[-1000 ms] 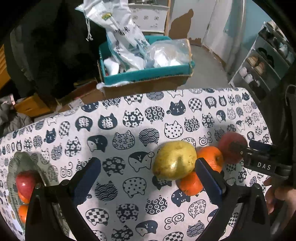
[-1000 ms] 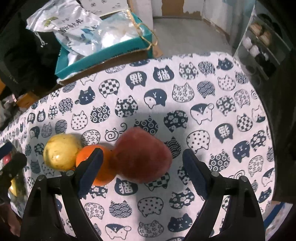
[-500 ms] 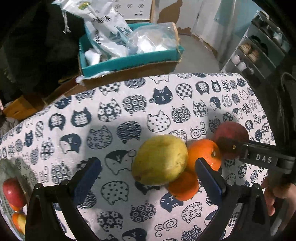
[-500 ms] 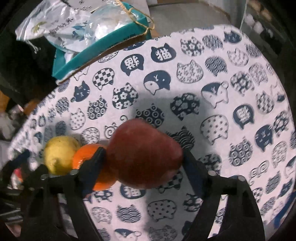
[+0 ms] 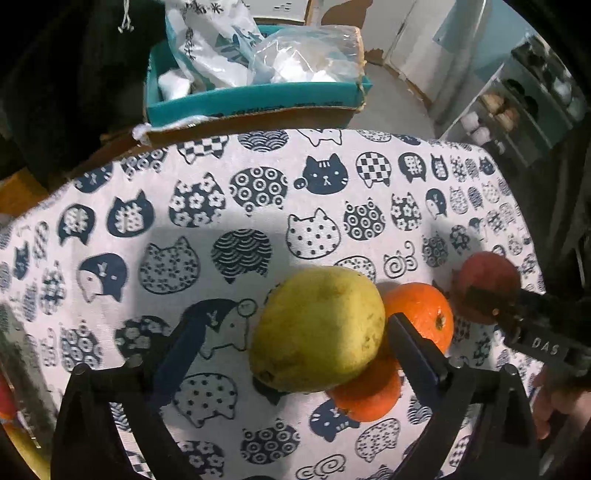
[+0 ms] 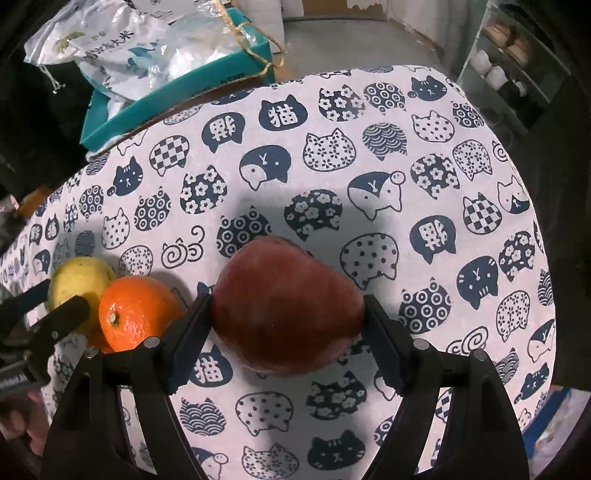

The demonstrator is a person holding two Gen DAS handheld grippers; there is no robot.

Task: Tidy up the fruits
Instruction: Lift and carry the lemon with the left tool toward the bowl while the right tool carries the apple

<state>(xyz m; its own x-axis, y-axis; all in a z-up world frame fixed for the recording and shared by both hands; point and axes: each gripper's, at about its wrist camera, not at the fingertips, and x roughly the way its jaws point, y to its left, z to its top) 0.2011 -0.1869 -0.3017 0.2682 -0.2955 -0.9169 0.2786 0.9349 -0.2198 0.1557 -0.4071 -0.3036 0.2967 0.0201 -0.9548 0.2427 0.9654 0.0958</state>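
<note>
Step in hand: simultaneous pickup from the tabletop (image 6: pixel 369 110). Right claw (image 6: pixel 288 325) is clenched on the red fruit (image 6: pixel 288 306). Left claw (image 5: pixel 280 350), closing, straddles the yellow fruit (image 5: pixel 317 328) at 3 o'clock between its fingers, far finger touching, near one clear. Next: finish closing, lift both.

Beneath me lies the surface (image 5: pixel 258 206), draped in a white cloth printed with navy cat heads; a soft grey shadow falls across its middle. Beyond its far edge stands a teal-rimmed cardboard box (image 5: pixel 255 101) stuffed with clear and printed plastic bags (image 5: pixel 306 59). Behind the box runs a bare grey floor (image 5: pixel 391 99), meeting a white wall (image 5: pixel 384 18) with patches of torn brown at its base. To my right rises a pale shelving unit (image 5: pixel 517 107) holding small white containers and dim, blurred items. The upper left corner lies in darkness.
</note>
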